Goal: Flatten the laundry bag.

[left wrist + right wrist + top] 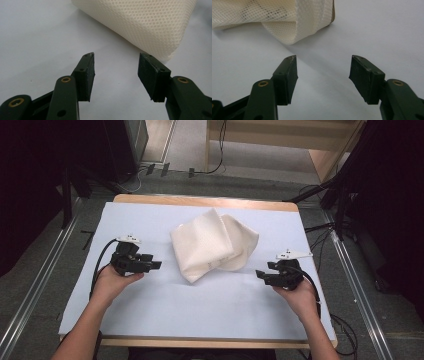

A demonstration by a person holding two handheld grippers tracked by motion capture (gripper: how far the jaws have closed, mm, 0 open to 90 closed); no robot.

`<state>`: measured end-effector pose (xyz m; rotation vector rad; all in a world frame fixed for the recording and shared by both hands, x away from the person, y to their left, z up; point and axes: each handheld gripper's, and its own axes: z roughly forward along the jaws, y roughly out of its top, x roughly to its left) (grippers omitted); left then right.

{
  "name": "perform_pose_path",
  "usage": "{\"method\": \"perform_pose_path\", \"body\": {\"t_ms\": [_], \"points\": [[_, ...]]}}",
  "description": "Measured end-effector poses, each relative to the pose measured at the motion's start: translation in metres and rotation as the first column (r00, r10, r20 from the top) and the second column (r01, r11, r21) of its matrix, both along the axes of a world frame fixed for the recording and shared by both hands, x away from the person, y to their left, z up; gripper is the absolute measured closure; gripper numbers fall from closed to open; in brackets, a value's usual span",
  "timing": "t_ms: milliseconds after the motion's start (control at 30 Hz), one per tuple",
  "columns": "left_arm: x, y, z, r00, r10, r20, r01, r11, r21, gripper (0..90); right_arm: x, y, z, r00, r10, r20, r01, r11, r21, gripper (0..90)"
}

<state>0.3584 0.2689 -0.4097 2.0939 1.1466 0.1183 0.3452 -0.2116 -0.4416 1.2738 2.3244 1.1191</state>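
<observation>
Cream mesh cloth (212, 245), folded, lies mid-table on pale blue mat (150, 315), long axis slanting from near-left corner to far-right. Left gripper (156, 264) and right gripper (260, 274) flank it, both apart from fabric, jaws spread, nothing between. Left gripper nearer: cloth's near corner (170, 53) just beyond its right jaw. Right gripper: rolled fold (294, 27) ahead, left of centre.

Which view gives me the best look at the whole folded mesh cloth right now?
The high view: the folded mesh cloth shows whole there, lying on the table cover between both claws. The left gripper view catches one corner close up, with the weave sharp. The right gripper view shows its rolled edge.
</observation>
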Motion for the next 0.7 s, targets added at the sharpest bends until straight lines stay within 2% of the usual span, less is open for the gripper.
{"method": "perform_pose_path", "body": {"t_ms": [267, 367, 567, 700], "points": [[0.000, -0.001, 0.003, 0.9997, 0.016, -0.021, -0.017, 0.9997, -0.016, 47.7, -0.002, 0.001, 0.007, 0.9999, -0.007, 0.014, 0.007, 1.000, 0.014, 45.4], [0.000, 0.000, 0.004, 0.9994, 0.015, -0.031, -0.016, 0.9996, -0.025, 47.8, -0.003, 0.002, 0.010, 0.9999, -0.006, 0.012, 0.006, 1.000, 0.016, 49.6], [0.000, -0.002, 0.004, 0.9994, 0.002, -0.036, -0.003, 0.9998, -0.018, 47.1, -0.004, 0.009, 0.021, 1.0000, 0.006, 0.005, -0.007, 0.998, 0.064, 60.0], [0.000, -0.004, 0.004, 0.9995, -0.001, -0.031, 0.001, 0.9999, -0.012, 46.3, -0.006, 0.019, 0.031, 0.9996, 0.026, 0.010, -0.027, 0.996, 0.087, 67.7]]}}
